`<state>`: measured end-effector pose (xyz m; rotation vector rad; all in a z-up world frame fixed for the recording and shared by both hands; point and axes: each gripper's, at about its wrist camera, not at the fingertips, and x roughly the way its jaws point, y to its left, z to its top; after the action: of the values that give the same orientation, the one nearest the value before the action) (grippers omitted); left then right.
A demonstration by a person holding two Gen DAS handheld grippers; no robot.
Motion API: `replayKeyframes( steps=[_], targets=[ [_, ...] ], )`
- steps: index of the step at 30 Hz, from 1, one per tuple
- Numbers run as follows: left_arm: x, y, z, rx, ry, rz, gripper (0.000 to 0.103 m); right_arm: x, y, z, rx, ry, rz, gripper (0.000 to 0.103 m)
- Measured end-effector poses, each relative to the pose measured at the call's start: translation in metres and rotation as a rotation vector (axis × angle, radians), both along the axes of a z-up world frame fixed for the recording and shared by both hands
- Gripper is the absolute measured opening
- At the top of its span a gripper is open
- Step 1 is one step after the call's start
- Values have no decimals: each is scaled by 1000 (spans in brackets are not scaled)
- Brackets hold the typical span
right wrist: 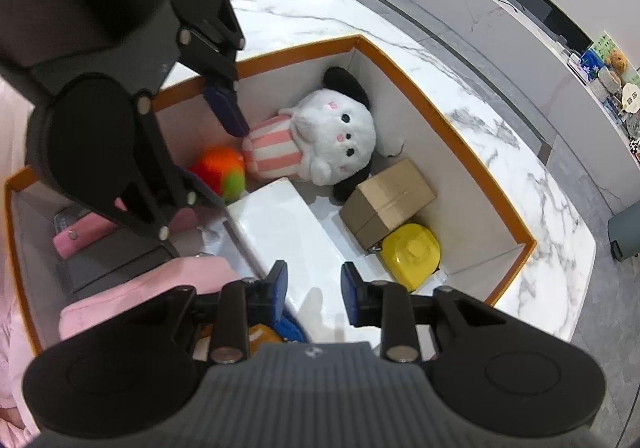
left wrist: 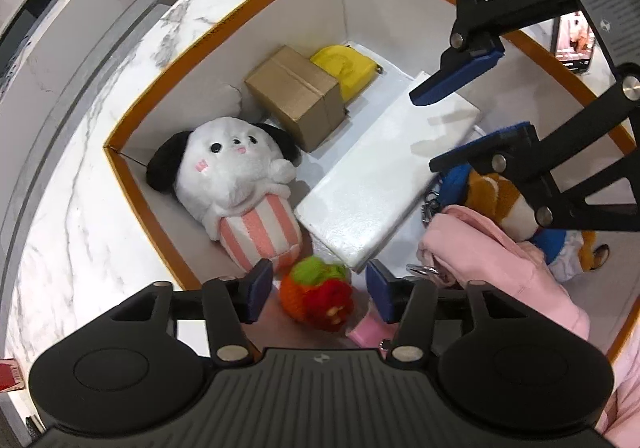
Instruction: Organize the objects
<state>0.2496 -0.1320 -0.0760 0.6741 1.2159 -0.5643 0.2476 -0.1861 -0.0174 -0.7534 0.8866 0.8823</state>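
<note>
**A:** What was inside the orange-rimmed cardboard storage box [left wrist: 132,183] with the pale inner walls?

**B:** A white plush dog with black ears and a pink-striped body [left wrist: 236,183] lay against one wall. Next to it sat a small brown cardboard carton [left wrist: 300,95], and a yellow plastic case [left wrist: 346,65] was tucked in the corner touching that carton. A flat white foam slab [left wrist: 384,183] lay along the middle of the floor. A pink fabric pouch [left wrist: 492,248] and a brown-and-blue plush toy [left wrist: 504,191] were bunched on the slab's far side.

**A:** And the left gripper [left wrist: 320,290]?

**B:** Its jaws stood released, pointing steeply down. The small knitted toy in orange, red and green [left wrist: 318,294] lay on the box floor between the blue pads, by the striped end of the dog. The pads did not press on it; there was a gap on each side.

**A:** The right gripper [right wrist: 314,294]?

**B:** Also unclenched, hanging above the foam slab with nothing between its fingers. The whole box stood on a white marble-patterned counter [right wrist: 500,151].
</note>
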Motion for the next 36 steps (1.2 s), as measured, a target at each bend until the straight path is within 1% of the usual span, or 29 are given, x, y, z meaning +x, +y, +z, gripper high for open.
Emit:
replayKeyframes(
  steps=[3,6,9,12,14,16,18,21,23,25,28,32,34,36],
  targets=[
    [-4,-2,4,-4,-36,5,65,-5,0,3,7,-1,-4,32],
    [-14,2,20,-50,-100,2,65,-10,-1,8,23,-4,-22,32],
    [-27,11,42,-131,-157,18,65,-18,-1,18,37,-3,-67,33],
    [-49,23,71,-219,-250,53,65,-32,0,30,36,-30,-107,36],
    [-66,31,87,-271,-301,78,65,-46,0,42,61,-48,-120,36],
    [-84,39,106,-307,-342,112,65,-62,-1,56,102,-80,-132,37],
    [-104,48,123,-335,-406,162,65,-80,-1,70,150,-119,-167,38],
    [-136,65,148,-416,-504,243,65,-109,-6,91,270,-178,-236,45],
    [-159,76,160,-477,-560,298,66,-131,-12,100,364,-226,-281,45],
    [-180,82,163,-523,-603,345,66,-151,-18,104,450,-247,-322,48],
    [-206,85,161,-550,-662,379,67,-176,-26,104,562,-224,-364,54],
    [-230,82,154,-559,-724,403,70,-202,-34,96,650,-232,-414,55],
    [-237,84,151,-574,-749,433,71,-212,-38,91,698,-247,-453,59],
    [-238,86,145,-593,-791,468,79,-220,-40,86,733,-266,-496,62]
  ],
)
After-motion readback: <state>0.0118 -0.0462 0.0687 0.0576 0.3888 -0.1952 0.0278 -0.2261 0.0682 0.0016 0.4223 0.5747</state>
